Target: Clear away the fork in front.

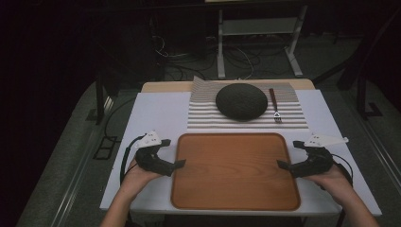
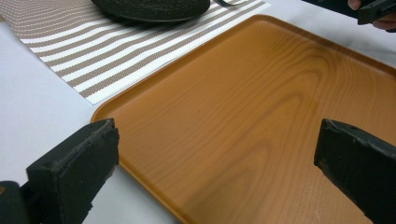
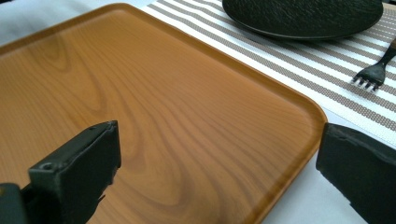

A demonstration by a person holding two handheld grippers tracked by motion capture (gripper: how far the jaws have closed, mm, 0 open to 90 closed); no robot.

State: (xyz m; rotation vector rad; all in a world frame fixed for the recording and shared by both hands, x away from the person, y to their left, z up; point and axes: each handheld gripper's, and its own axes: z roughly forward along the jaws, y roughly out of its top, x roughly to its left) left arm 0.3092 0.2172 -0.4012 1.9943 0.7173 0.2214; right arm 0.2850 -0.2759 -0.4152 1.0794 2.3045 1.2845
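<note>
An empty wooden tray (image 1: pixel 235 170) lies at the near middle of the white table. Behind it a dark round plate (image 1: pixel 241 100) rests on a striped placemat (image 1: pixel 203 113), with a fork (image 1: pixel 275 106) to its right. My left gripper (image 1: pixel 177 155) is at the tray's left edge, open, jaws pointing in over the rim (image 2: pixel 100 114). At the right edge my right gripper (image 1: pixel 285 155) is open too, aimed across the tray's (image 3: pixel 299 100) corner. Nothing sits between either pair of jaws. The left gripper view catches the plate (image 2: pixel 154 8) at the top; the right gripper view has the plate (image 3: pixel 303 16) and fork (image 3: pixel 373 72).
The white table top (image 1: pixel 156 113) ends close behind the placemat. Beyond it are a dark floor with cables and a metal stand (image 1: pixel 257 42). Bare table lies either side of the tray.
</note>
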